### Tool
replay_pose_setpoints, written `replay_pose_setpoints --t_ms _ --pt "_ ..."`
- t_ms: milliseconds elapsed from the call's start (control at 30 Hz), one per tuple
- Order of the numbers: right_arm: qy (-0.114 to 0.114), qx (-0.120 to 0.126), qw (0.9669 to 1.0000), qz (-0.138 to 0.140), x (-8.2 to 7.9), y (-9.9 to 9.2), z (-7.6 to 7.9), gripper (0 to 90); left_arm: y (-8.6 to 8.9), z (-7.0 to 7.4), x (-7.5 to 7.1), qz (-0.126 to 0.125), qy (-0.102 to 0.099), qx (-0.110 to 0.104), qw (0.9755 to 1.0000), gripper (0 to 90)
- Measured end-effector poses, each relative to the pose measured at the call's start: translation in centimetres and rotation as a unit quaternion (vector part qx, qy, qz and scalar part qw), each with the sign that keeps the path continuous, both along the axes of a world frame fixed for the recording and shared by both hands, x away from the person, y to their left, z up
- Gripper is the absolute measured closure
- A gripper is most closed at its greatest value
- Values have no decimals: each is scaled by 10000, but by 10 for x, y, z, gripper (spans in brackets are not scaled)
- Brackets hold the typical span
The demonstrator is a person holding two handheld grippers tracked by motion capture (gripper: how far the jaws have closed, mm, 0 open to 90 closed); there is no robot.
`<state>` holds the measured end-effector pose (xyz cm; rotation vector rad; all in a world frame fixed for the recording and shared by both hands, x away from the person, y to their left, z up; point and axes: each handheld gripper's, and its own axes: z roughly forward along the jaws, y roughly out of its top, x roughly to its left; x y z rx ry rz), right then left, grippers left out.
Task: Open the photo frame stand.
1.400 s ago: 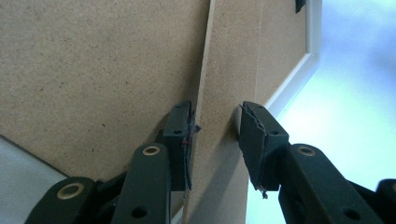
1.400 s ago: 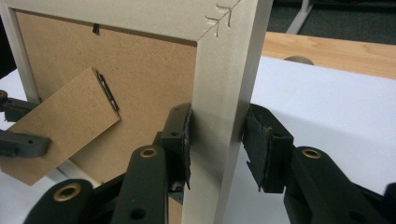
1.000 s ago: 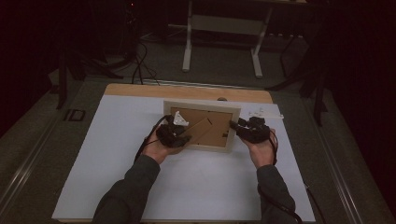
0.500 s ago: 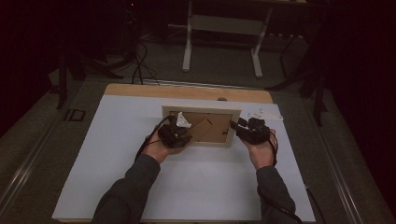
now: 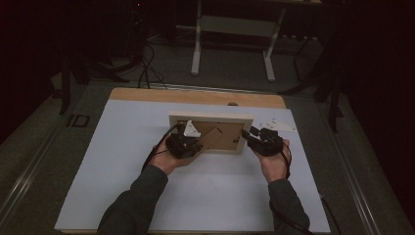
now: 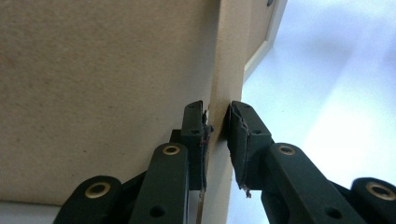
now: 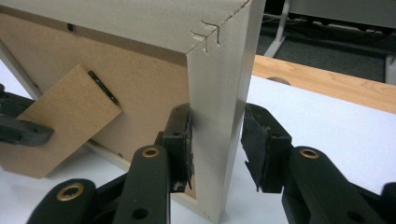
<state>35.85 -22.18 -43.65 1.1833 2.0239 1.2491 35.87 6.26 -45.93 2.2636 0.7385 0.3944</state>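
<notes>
A pale wooden picture frame (image 5: 210, 119) stands tilted on the white table top (image 5: 122, 166), with its brown back toward the person. Its brown stand flap (image 5: 211, 139) juts out from the back. My left gripper (image 5: 197, 143) has just been closing, and its pads (image 6: 196, 126) now press both faces of the thin stand flap (image 6: 219, 70). My right gripper (image 5: 248, 135) is shut on the frame's right side bar (image 7: 219, 84), one pad on each side. The right gripper view also shows the flap (image 7: 65, 121) and a left gripper jaw tip (image 7: 18, 126).
A white card or paper (image 5: 279, 125) lies on the table just behind the right gripper. A bare wooden strip (image 5: 195, 96) forms the table's far edge. Beyond it, on the dark floor, are a metal stand (image 5: 232, 29) and cables (image 5: 144, 63).
The left gripper's jaws have narrowed onto the stand flap. Both hands and the frame sit almost where they were.
</notes>
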Motion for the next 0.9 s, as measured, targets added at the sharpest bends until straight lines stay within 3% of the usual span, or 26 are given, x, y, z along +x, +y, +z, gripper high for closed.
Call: replay_pose_setpoints --t_ms 67,100,133,167,333,633,767,900 --pt "-15 4 10000 -33 -1 1 -1 646 -1 -1 0 5 -35 62 10000 782" --pt "-21 0 10000 -46 -2 2 -1 732 -1 0 0 61 -80 115 9999 788" --pt "-94 -93 9997 -202 -3 2 -1 889 1 0 2 134 -108 91 9998 794" --pt "-78 230 9997 -33 -4 -3 0 899 4 1 3 66 -36 -48 10000 802" --pt "86 80 9999 -41 3 -3 1 885 1 -2 -1 -80 -93 215 9997 822" --pt "104 51 9993 364 13 2 -4 564 2 -2 -4 -102 -86 155 9998 826" --pt "23 126 9984 554 20 5 -2 453 3 -2 -5 -116 -116 128 9998 826" --pt "-144 50 9967 797 24 7 0 335 5 0 -6 -115 -142 102 9998 826"
